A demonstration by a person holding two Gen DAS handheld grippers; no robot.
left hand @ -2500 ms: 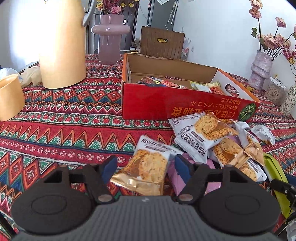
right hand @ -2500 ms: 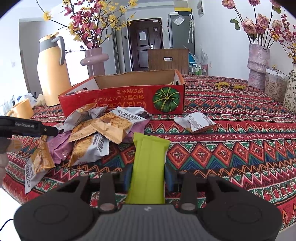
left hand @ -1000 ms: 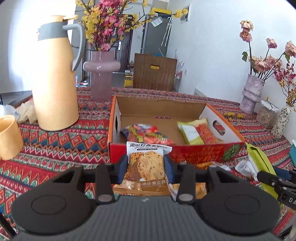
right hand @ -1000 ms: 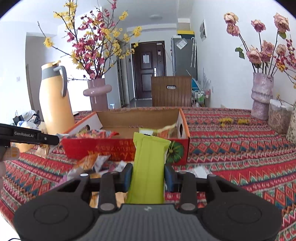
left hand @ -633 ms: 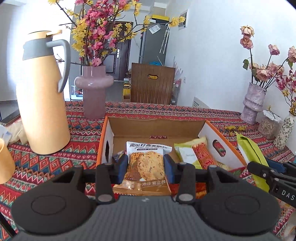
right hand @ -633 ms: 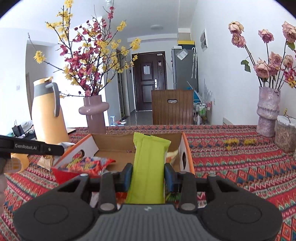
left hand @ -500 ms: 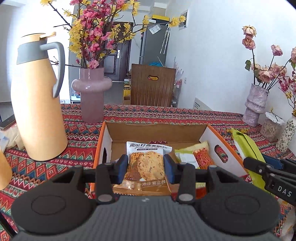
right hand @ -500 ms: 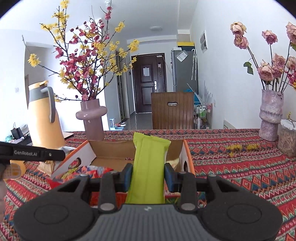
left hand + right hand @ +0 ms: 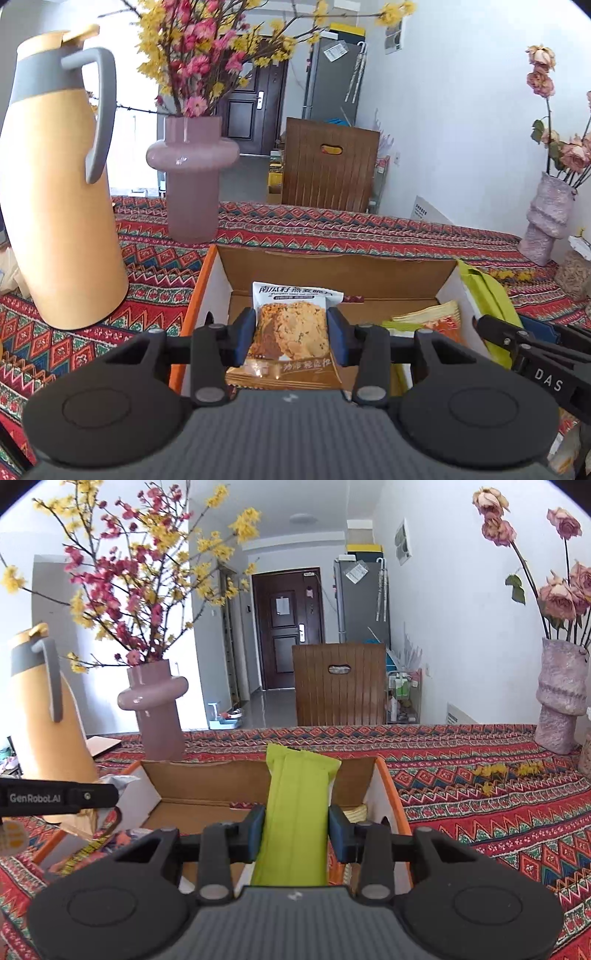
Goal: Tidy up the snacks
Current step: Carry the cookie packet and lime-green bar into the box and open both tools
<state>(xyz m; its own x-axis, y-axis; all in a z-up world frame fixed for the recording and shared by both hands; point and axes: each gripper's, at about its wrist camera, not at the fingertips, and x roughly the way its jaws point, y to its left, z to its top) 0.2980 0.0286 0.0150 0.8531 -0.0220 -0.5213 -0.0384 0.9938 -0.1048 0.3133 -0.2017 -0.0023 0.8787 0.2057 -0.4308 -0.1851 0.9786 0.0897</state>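
Cookie packet (image 9: 291, 328): clamped between the blue pads of the left gripper (image 9: 291, 334), printed face up, now carried over the near wall of the cardboard box (image 9: 334, 271); a second ago held short of that wall, well before that lifted from the loose pile at the table's near edge

Green packet (image 9: 297, 812): long, plain, pinched across its width by the right gripper (image 9: 295, 829), top end standing free above the pads; likewise brought from outside the box front to a spot above the box's right half, just inside the orange-edged right wall

Box contents: yellow-and-orange packets (image 9: 430, 319) lying against the right wall; a multicoloured packet (image 9: 110, 843) toward the left end; bare cardboard floor between, under both grippers

Judgement: transport leg nearly done, release next for both; jaws unchanged on their loads, so nothing dropped yet; room on the floor looks ample

Risk: grippers close beside each other over one box, so possible knock on lowering together

Surroundings: patterned red tablecloth (image 9: 498, 812); yellow thermos jug (image 9: 55, 192) and pink vase (image 9: 192, 177) beyond the box's left corner; pale vase (image 9: 559, 701) at the far right edge
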